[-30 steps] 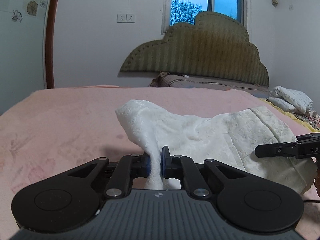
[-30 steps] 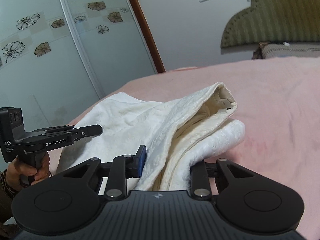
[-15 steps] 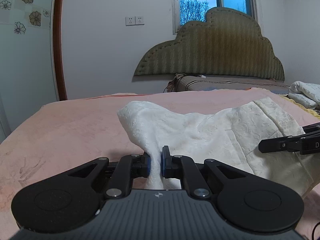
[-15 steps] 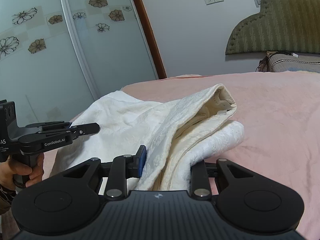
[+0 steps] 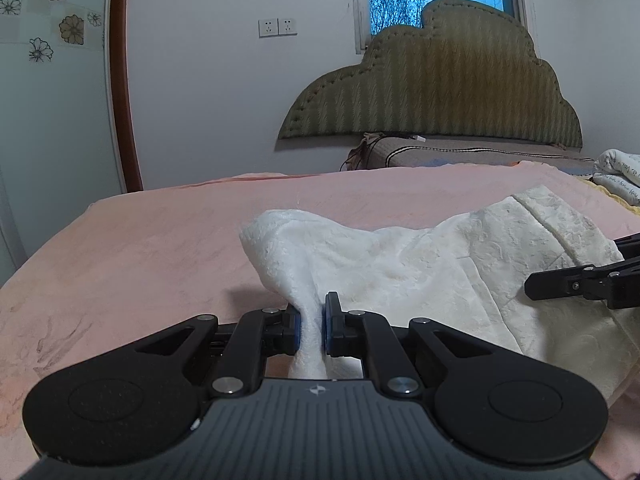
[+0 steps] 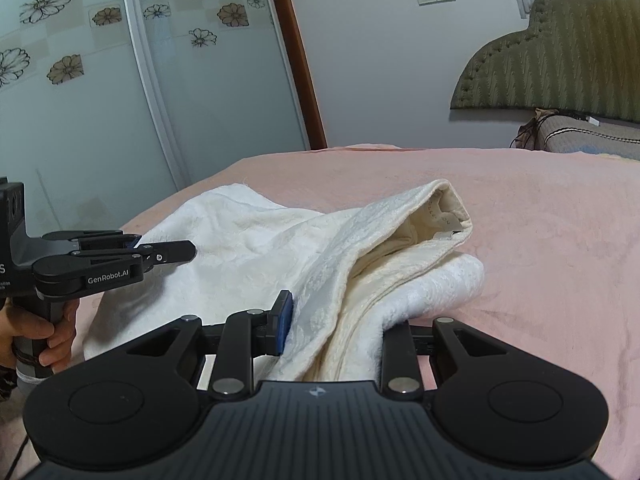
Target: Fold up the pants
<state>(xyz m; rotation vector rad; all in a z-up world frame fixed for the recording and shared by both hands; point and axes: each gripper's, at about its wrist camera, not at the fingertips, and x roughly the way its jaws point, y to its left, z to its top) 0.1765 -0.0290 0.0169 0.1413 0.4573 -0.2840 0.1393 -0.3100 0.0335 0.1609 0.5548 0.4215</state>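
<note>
White textured pants lie bunched on the pink bed. My left gripper is shut on a thin pinch of the fabric near one end. My right gripper is shut on a thick bundle of the pants at the waistband end; its right finger is hidden behind the cloth. The folded waistband opening points away from me. In the right wrist view the left gripper appears side-on at the left, held by a hand. The right gripper's fingers show at the right edge of the left wrist view.
A green padded headboard and a grey pillow stand at the far end of the bed. Folded bedding lies at the far right. Sliding wardrobe doors with flower prints line the left side. Pink bed surface stretches ahead and to the right.
Both views have swung sideways, so the room background shifted: the headboard moved right in the left wrist view. Both grips on the pants look unchanged, and the cloth keeps its shape.
</note>
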